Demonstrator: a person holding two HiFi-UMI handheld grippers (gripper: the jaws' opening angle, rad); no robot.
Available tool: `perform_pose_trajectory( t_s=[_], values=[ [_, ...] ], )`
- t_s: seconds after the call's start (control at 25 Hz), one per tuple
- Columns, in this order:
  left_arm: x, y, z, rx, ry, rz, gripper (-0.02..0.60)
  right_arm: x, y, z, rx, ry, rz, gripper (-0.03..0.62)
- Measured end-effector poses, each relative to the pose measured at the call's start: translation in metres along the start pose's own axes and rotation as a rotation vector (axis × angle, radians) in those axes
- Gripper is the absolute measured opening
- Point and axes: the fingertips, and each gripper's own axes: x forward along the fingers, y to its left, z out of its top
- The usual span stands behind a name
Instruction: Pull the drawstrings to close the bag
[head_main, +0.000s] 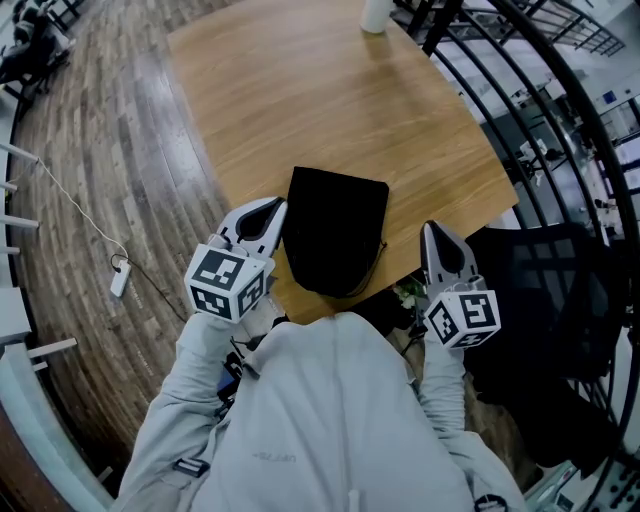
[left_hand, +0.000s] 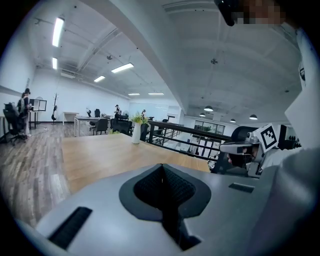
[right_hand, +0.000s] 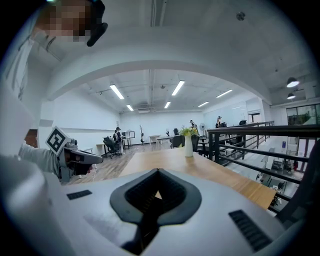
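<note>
A black drawstring bag (head_main: 335, 235) lies flat on the wooden table (head_main: 330, 100), close to its near edge, with a thin cord (head_main: 382, 254) showing along its right side. My left gripper (head_main: 270, 210) hovers just left of the bag, shut and empty. My right gripper (head_main: 431, 232) hangs a little right of the bag off the table's near corner, also shut with nothing in it. In the left gripper view the closed jaws (left_hand: 161, 167) point out over the tabletop, and the bag is hidden below them. The right gripper view shows its closed jaws (right_hand: 157, 172) the same way.
A white vase (head_main: 375, 15) with a plant stands at the table's far end. A black metal railing (head_main: 540, 120) runs along the right, and a black mesh chair (head_main: 550, 290) sits beside my right gripper. A cable with a white device (head_main: 119, 278) lies on the wood floor at left.
</note>
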Motion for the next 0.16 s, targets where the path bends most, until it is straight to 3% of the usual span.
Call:
perform_pose_trajectory(
  t_s=[0.16],
  values=[
    [-0.0007, -0.0064, -0.0029, 0.029, 0.018, -0.040, 0.026, -0.0052, -0.0027, -0.0015, 0.008, -0.006, -0.008, 0.021]
  ],
)
